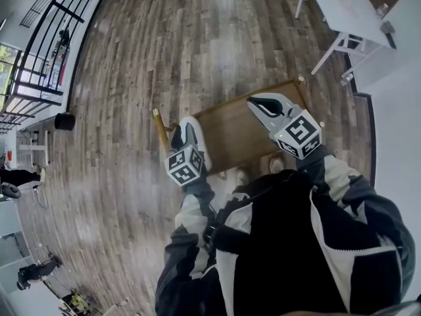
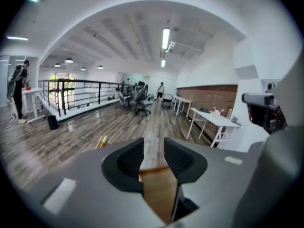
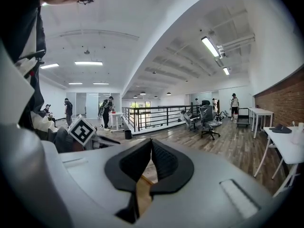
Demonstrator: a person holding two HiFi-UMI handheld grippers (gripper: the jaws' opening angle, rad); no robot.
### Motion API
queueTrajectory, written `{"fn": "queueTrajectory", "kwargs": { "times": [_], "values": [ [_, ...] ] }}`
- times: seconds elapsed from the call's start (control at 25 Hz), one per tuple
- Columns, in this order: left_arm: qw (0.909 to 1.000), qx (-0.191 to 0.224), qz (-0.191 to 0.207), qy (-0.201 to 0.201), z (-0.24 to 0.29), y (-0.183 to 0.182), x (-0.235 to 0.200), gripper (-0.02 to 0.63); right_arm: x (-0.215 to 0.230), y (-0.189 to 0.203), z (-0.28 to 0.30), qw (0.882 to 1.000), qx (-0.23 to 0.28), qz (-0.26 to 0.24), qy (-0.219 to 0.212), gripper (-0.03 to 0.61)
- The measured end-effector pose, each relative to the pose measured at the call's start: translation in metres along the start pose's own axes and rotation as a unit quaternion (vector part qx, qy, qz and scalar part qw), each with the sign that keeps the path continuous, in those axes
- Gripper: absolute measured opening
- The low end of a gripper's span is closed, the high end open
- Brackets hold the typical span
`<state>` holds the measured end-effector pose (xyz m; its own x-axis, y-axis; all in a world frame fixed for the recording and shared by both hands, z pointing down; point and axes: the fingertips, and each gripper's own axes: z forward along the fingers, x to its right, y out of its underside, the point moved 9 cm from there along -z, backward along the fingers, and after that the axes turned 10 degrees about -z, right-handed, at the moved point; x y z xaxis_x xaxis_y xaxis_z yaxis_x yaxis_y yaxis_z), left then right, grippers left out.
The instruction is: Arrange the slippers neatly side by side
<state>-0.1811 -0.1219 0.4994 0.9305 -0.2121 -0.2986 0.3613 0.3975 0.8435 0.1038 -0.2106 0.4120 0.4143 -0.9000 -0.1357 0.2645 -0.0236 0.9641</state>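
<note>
No slipper shows plainly in any view. Two pale shapes (image 1: 241, 175) (image 1: 277, 164) lie by the near edge of a low wooden table (image 1: 227, 133); I cannot tell whether they are slippers. My left gripper (image 1: 184, 128) hovers over the table's left end, jaws apart with nothing between them (image 2: 153, 145); only the wooden top (image 2: 159, 189) shows through the gap. My right gripper (image 1: 255, 101) hangs over the table's right part, its jaws shut tip to tip on nothing (image 3: 151, 144). Both point away from me.
The table has a gold leg (image 1: 160, 129) at its left corner. A white desk (image 1: 345, 8) stands at the far right, a railing (image 1: 46, 38) and a black bin (image 1: 64, 121) at the left. Office chairs (image 2: 141, 101) and people stand far off. Wooden floor lies all round.
</note>
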Motion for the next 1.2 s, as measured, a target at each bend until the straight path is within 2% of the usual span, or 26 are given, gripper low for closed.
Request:
{"fn": "queueTrajectory", "kwargs": {
  "times": [0.04, 0.16, 0.24, 0.28, 0.4, 0.52, 0.68, 0.8, 0.84, 0.88, 0.92, 1.0, 1.12, 1.2],
  "values": [
    [0.9994, 0.025, 0.013, 0.021, -0.006, -0.014, 0.010, 0.153, -0.001, -0.002, 0.001, 1.000, 0.003, 0.001, 0.000, 0.012],
    [0.9923, 0.084, 0.044, 0.080, -0.025, -0.045, 0.038, 0.077, -0.004, -0.004, 0.003, 1.000, 0.009, 0.000, -0.002, 0.012],
    [0.9869, 0.106, 0.046, 0.112, -0.035, -0.055, 0.052, 0.014, -0.006, -0.003, 0.003, 1.000, 0.010, 0.001, -0.001, 0.012],
    [0.9845, 0.112, 0.044, 0.128, -0.039, -0.058, 0.058, 0.014, -0.006, -0.003, 0.003, 1.000, 0.011, 0.003, 0.000, 0.012],
    [0.9790, 0.111, 0.059, 0.161, -0.042, -0.057, 0.073, 0.014, -0.004, -0.004, 0.002, 1.000, 0.013, 0.006, 0.006, 0.012],
    [0.9766, 0.101, 0.071, 0.176, -0.038, -0.050, 0.081, 0.014, 0.000, 0.003, 0.000, 1.000, 0.003, 0.009, 0.015, 0.012],
    [0.9758, 0.090, 0.058, 0.191, -0.033, -0.044, 0.084, 0.014, 0.008, 0.022, -0.002, 0.999, -0.030, 0.012, 0.030, 0.012],
    [0.9730, 0.086, 0.061, 0.205, -0.028, -0.044, 0.088, 0.014, 0.021, 0.039, -0.004, 0.997, -0.070, -0.005, 0.035, 0.017],
    [0.9719, 0.085, 0.066, 0.210, -0.026, -0.043, 0.091, 0.014, 0.027, 0.046, -0.005, 0.996, -0.087, -0.014, 0.036, 0.048],
    [0.9708, 0.083, 0.071, 0.214, -0.024, -0.042, 0.094, 0.014, 0.034, 0.053, -0.006, 0.993, -0.106, -0.024, 0.034, 0.110],
    [0.9697, 0.082, 0.074, 0.218, -0.022, -0.042, 0.097, 0.014, 0.039, 0.060, -0.005, 0.991, -0.129, -0.036, 0.029, 0.160],
    [0.9679, 0.083, 0.075, 0.225, -0.020, -0.041, 0.101, 0.014, 0.049, 0.077, -0.003, 0.981, -0.181, -0.070, 0.013, 0.184],
    [0.9668, 0.085, 0.075, 0.229, -0.018, -0.041, 0.107, 0.014, 0.061, 0.111, 0.003, 0.956, -0.262, -0.127, -0.032, 0.235],
    [0.9664, 0.087, 0.073, 0.231, -0.016, -0.042, 0.112, 0.014, 0.068, 0.141, 0.006, 0.938, -0.310, -0.139, -0.068, 0.252]
  ]
}}
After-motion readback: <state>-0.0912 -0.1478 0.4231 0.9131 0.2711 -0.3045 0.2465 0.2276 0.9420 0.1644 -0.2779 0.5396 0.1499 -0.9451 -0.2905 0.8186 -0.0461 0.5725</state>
